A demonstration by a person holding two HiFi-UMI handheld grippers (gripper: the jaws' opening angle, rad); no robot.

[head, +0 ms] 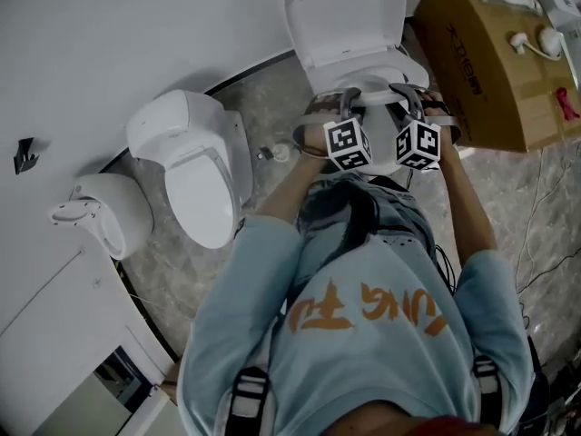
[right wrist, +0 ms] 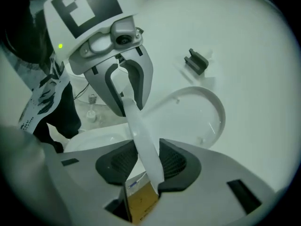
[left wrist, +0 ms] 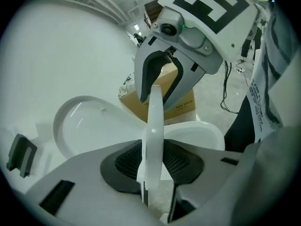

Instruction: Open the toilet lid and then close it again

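A second toilet (head: 195, 175) stands shut at left. At centre, the lid (head: 345, 12) is upright against the wall (head: 136, 34), already open. Below it, the left gripper (left wrist: 154, 168) and, just beside it, the right gripper (right wrist: 145, 166) are each clamped on the front rim of a thin white panel. The panel shows edge-on between their ribbed pads (left wrist: 129, 164). It appears to be the seat (left wrist: 154, 117), tipped up off the bowl (left wrist: 197, 133). Neither tool touches the lid. A cardboard box (head: 481, 62) sits at right.

The lid looks like glossy moulded plastic: stiff, fairly light, and slick under rubber pads. It should swing only on its rear hinge. Its free top edge seems thin enough for the jaws. The best hold is probably there, one gripper either side of centre, so the lid does not twist. Once tipped forward it may fall under its own weight. A slam or a chipped rim is the likely risk, so it probably needs lowering under control, not a push.
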